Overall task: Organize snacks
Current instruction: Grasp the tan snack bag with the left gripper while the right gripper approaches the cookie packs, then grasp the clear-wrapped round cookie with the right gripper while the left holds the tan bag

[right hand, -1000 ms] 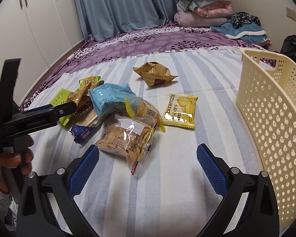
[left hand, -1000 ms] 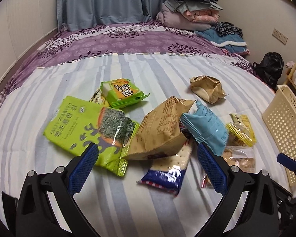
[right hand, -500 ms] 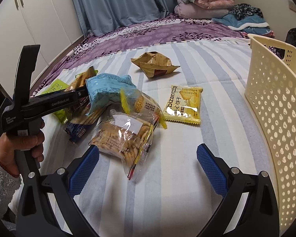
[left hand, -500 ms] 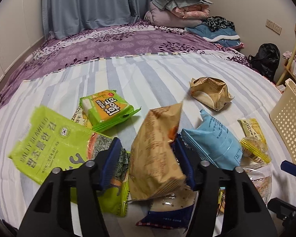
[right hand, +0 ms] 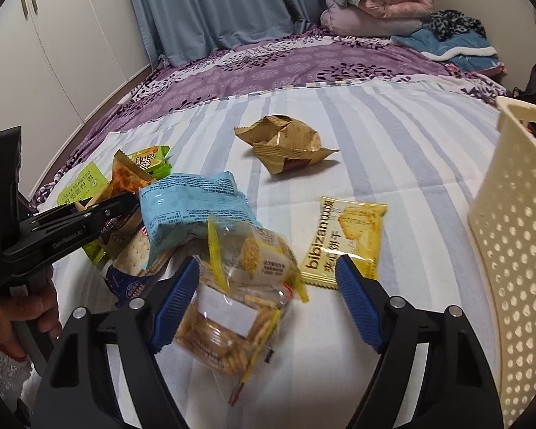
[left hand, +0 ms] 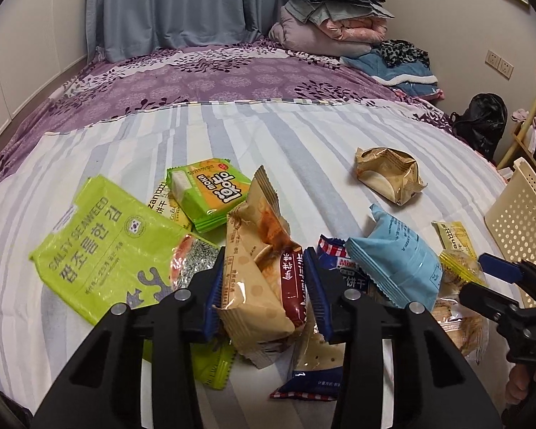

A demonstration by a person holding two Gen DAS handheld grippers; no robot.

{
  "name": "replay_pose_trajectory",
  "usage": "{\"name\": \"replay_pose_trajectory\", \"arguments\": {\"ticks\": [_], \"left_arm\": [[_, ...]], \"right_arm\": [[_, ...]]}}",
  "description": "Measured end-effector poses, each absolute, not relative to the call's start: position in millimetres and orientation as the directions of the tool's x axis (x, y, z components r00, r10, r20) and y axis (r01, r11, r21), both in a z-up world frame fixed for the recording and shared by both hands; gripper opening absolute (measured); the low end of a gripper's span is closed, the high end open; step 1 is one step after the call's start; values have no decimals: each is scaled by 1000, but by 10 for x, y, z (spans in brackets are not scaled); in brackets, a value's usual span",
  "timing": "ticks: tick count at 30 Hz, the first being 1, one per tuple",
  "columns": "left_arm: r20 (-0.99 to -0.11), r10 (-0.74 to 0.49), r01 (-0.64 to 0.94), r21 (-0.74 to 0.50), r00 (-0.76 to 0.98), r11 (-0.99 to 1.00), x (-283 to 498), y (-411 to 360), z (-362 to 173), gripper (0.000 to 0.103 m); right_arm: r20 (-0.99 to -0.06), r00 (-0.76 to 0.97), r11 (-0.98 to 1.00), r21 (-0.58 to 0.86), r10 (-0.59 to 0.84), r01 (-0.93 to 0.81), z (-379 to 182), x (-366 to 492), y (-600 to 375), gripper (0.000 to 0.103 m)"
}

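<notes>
My left gripper (left hand: 264, 286) is shut on a tan snack bag (left hand: 257, 271), which stands upright between its blue pads in the snack pile. Around it lie a green seaweed pack (left hand: 103, 250), a green-orange pack (left hand: 211, 189), a light blue bag (left hand: 393, 257) and a blue cracker pack (left hand: 314, 368). My right gripper (right hand: 268, 296) is open, its fingers on either side of a clear bag of biscuits (right hand: 232, 325) and a small clear snack pack (right hand: 261, 261). A yellow biscuit pack (right hand: 346, 243) lies just beyond its right finger. The cream basket (right hand: 518, 250) stands at the right.
A crumpled gold bag (right hand: 286, 143) lies alone farther up the striped bedspread (right hand: 393, 136). Folded blankets (left hand: 332, 25) are piled at the head of the bed. A black bag (left hand: 482, 121) sits on the floor to the right.
My left gripper moved forward and closed on the tan bag, tipping it upright. My right gripper moved in around the clear biscuit bag and narrowed.
</notes>
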State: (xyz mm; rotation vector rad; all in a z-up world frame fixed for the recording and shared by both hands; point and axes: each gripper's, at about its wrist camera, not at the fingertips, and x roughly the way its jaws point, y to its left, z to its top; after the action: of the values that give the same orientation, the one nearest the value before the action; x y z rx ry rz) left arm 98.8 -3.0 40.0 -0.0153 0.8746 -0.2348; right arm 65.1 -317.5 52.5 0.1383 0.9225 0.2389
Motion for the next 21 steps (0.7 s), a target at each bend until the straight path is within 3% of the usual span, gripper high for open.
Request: {"name": "replay_pose_trajectory", "arguments": {"ticks": [5, 16, 21], "left_arm": [[-759, -218, 200, -118, 613, 973, 979, -30, 379, 42], [-769, -228, 222, -115, 598, 968, 949, -188, 379, 39], [-760, -223, 192, -131, 611, 973, 894, -115, 480, 38]], "right_arm": [[-785, 561, 965, 208, 262, -160, 475, 732, -3076, 61], [-786, 557, 963, 211, 268, -165, 513, 689, -3086, 46], [-760, 586, 960, 227, 280, -165, 641, 610, -3134, 35]]}}
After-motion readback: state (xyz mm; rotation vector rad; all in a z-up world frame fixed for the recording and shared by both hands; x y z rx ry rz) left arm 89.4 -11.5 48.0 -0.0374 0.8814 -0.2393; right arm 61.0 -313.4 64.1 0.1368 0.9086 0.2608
